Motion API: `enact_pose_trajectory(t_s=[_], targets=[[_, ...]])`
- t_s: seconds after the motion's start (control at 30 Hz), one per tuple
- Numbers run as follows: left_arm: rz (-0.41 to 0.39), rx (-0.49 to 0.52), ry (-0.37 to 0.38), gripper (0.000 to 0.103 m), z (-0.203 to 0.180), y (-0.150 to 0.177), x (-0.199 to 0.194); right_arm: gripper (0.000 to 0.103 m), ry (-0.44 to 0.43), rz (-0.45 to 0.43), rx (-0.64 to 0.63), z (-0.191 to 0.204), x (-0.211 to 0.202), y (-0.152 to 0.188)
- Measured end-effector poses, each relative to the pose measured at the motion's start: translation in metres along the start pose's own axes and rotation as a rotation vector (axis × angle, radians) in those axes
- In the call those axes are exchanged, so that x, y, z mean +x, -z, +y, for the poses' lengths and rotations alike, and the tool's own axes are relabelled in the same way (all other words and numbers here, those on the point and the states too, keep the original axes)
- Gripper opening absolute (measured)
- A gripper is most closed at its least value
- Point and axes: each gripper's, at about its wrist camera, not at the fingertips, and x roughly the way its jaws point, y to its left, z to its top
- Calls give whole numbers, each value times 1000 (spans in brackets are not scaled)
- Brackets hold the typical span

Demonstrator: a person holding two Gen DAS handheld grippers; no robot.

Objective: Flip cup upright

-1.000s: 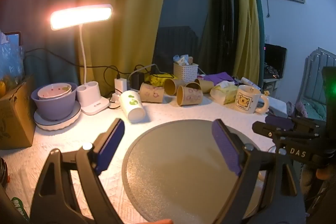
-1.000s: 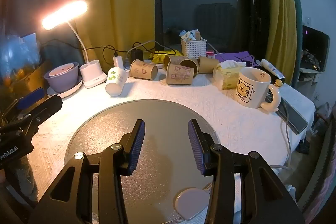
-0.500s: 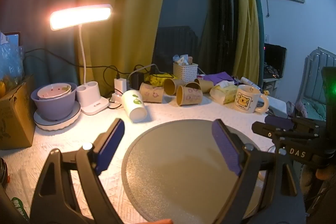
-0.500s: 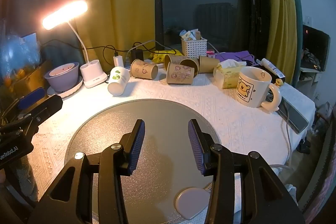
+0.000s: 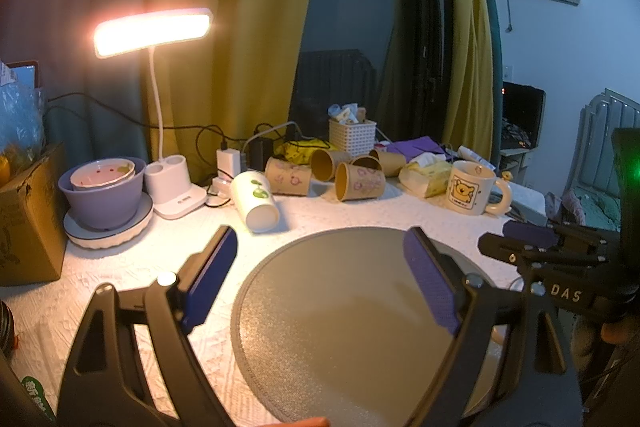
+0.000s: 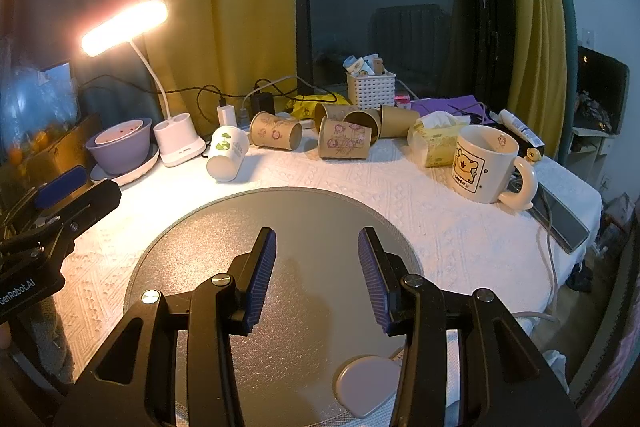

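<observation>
A white paper cup with a green print [image 5: 255, 201] lies on its side on the white cloth behind the round grey mat [image 5: 344, 323]; it also shows in the right wrist view [image 6: 226, 155]. Several brown paper cups [image 5: 359, 181] [image 6: 344, 144] lie on their sides further back. My left gripper [image 5: 320, 283] is open wide and empty over the mat's near edge, well short of the cups. My right gripper [image 6: 316, 273] is open and empty above the mat [image 6: 280, 227].
A lit desk lamp [image 5: 154, 31] with a white base [image 5: 174, 191] stands at the back left beside a purple bowl on a plate [image 5: 105, 195]. A bear mug [image 6: 486, 163], tissue pack [image 6: 434, 137], white basket [image 6: 370, 89], cables and a phone [image 6: 560, 223] crowd the back and right.
The white cup has shifted slightly in both views as the grippers drifted; both grippers stay open and empty.
</observation>
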Motion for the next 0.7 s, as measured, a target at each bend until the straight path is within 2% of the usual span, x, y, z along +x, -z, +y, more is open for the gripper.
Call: enact_pose_trajectory(t_s=[0.7], targets=[[1, 1, 0, 86, 0, 0, 0, 45, -1, 1, 2, 1, 0, 1]])
